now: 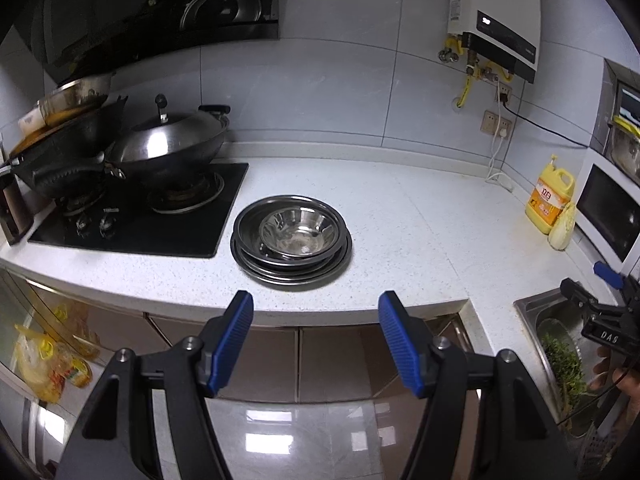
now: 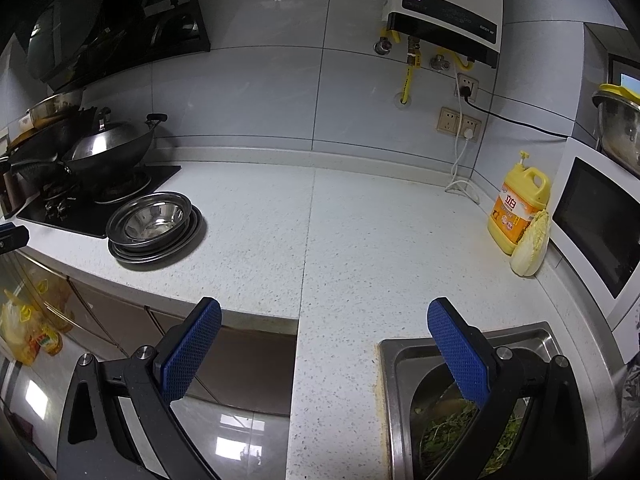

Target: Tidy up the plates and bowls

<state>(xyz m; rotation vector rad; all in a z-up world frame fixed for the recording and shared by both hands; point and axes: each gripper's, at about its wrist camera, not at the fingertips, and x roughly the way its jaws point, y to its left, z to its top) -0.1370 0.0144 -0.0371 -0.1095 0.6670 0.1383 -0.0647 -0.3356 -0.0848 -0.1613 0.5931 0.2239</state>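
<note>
A stack of steel plates [image 1: 256,266] with a steel bowl [image 1: 298,232] nested on top sits on the white counter [image 1: 400,240] beside the stove. It also shows in the right wrist view: plates [image 2: 132,254], bowl [image 2: 154,220]. My left gripper [image 1: 316,308] is open and empty, off the counter's front edge, short of the stack. My right gripper [image 2: 324,316] is open and empty at the counter's front edge by the sink, well right of the stack. It appears at the right edge of the left wrist view [image 1: 600,280].
A black gas stove [image 1: 140,216] with a lidded wok [image 1: 168,144] and a pan stands left. A steel sink [image 2: 472,400] holding greens is at the front right. A yellow detergent jug [image 2: 518,204], a cabbage [image 2: 530,244] and a white microwave [image 2: 600,220] line the right side.
</note>
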